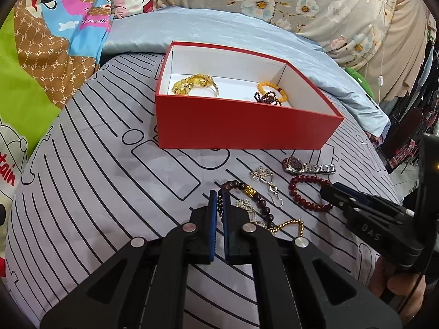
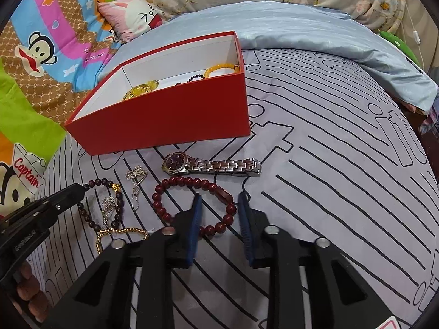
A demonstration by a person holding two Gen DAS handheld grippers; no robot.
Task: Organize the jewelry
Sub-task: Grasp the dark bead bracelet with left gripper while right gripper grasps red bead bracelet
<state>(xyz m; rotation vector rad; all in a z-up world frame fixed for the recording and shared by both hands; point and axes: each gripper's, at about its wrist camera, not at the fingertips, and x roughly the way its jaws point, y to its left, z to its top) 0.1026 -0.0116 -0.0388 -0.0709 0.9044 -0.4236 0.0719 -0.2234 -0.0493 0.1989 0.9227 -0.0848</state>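
Observation:
A dark brown bead bracelet [image 1: 262,201] with a gold charm lies on the grey lined bedsheet. My left gripper [image 1: 218,200] is shut on its near-left beads; in the right wrist view the left gripper [image 2: 80,189] shows at that bracelet [image 2: 118,201]. A red bead bracelet [image 2: 164,192] lies to the right. My right gripper [image 2: 220,201] stands open, its jaws on either side of the bracelet's right arc and not pressing it. The left wrist view shows the right gripper [image 1: 328,190] at the red bracelet [image 1: 297,194]. The red box [image 1: 247,126] holds yellow bracelets [image 1: 192,82].
A steel watch [image 2: 214,164], silver pendants [image 2: 135,175] and a gold bead chain [image 2: 123,231] lie loose near the bracelets. The red box [image 2: 164,120] stands just behind them. A blue quilt [image 2: 329,35] and a cartoon blanket [image 2: 41,49] border the sheet.

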